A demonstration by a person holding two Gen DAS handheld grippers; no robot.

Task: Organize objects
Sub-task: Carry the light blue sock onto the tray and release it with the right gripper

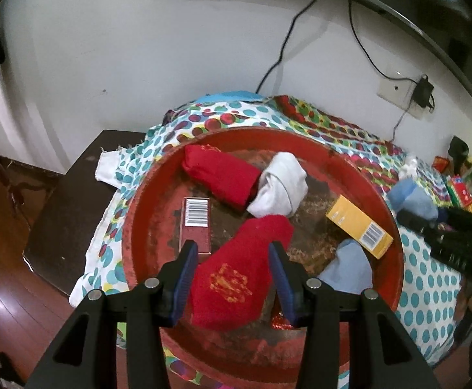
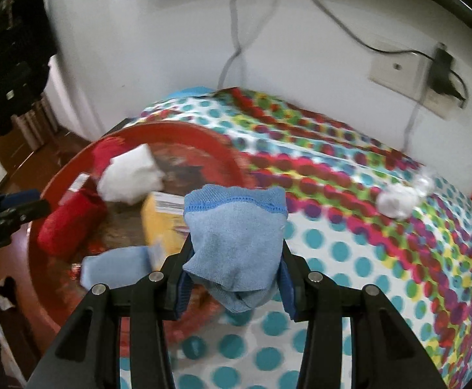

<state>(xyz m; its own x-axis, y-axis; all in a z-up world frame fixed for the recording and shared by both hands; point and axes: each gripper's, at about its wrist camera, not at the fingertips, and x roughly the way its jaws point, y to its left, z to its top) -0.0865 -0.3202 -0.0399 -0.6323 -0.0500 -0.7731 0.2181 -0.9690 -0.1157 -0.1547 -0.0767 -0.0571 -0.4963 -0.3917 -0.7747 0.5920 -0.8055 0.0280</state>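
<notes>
My left gripper point(image 1: 232, 249) is shut on a red sock with a gold crest point(image 1: 232, 278), held just over the round red tray point(image 1: 132, 227). The tray holds a rolled red sock point(image 1: 219, 175), a white sock point(image 1: 281, 188), a red box with a barcode point(image 1: 197, 223), a yellow box point(image 1: 359, 227) and a light blue sock point(image 1: 346, 272). My right gripper point(image 2: 237, 243) is shut on another light blue sock point(image 2: 236, 240), above the dotted cloth by the tray's right rim point(image 2: 203, 136). It also shows at the right edge of the left wrist view as the right gripper point(image 1: 446, 233).
A dotted cloth point(image 2: 349, 243) covers the table. On it lie a white ball of sock point(image 2: 397, 201) and small colourful boxes point(image 1: 462, 191) at the far right. Behind are a white wall, a cable and a plugged socket point(image 2: 440, 71). Dark furniture point(image 1: 74, 201) and wooden floor lie to the left.
</notes>
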